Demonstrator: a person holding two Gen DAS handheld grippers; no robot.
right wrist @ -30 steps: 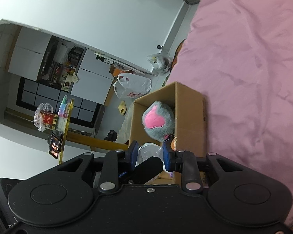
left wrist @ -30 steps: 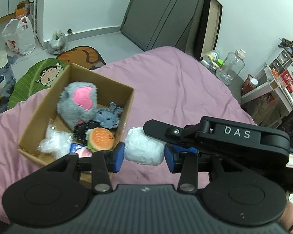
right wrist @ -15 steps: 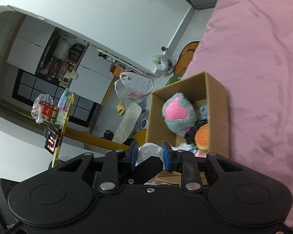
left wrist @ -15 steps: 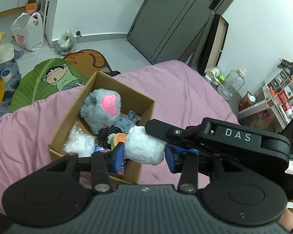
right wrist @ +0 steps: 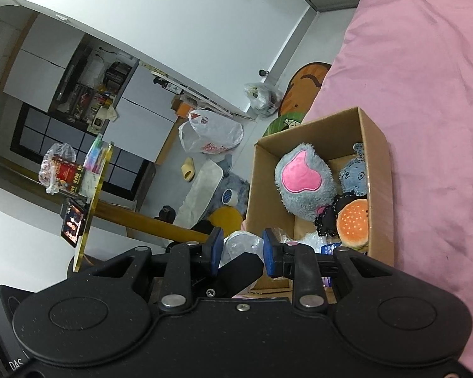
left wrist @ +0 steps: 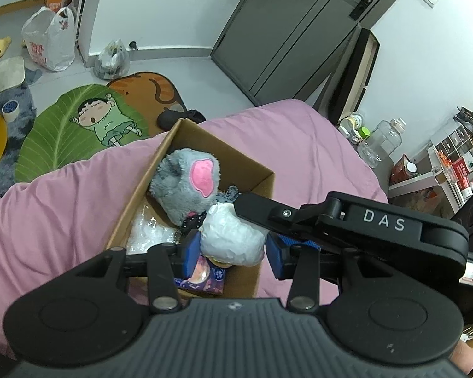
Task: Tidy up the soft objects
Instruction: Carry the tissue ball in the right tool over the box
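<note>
Between the left gripper's (left wrist: 233, 253) blue pads, a white bundle (left wrist: 233, 239) is sitting clamped, hanging over the near end of the box (left wrist: 135, 203), with the grey plush (left wrist: 186, 186) just beyond it. Ahead of the right gripper (right wrist: 241, 252), crinkled plastic (right wrist: 239, 244) is being pinched, the box (right wrist: 378, 170) lying to its right, holding the burger toy (right wrist: 351, 222).

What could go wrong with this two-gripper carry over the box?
1. Both the left gripper and right gripper pinch one white plastic-wrapped bundle; uneven release could tear the wrap or fling it.
2. The cardboard box is already crowded by the grey plush; the bundle may perch on top and roll out.
3. The box sits near the bed's edge; a push could tip it.
</note>
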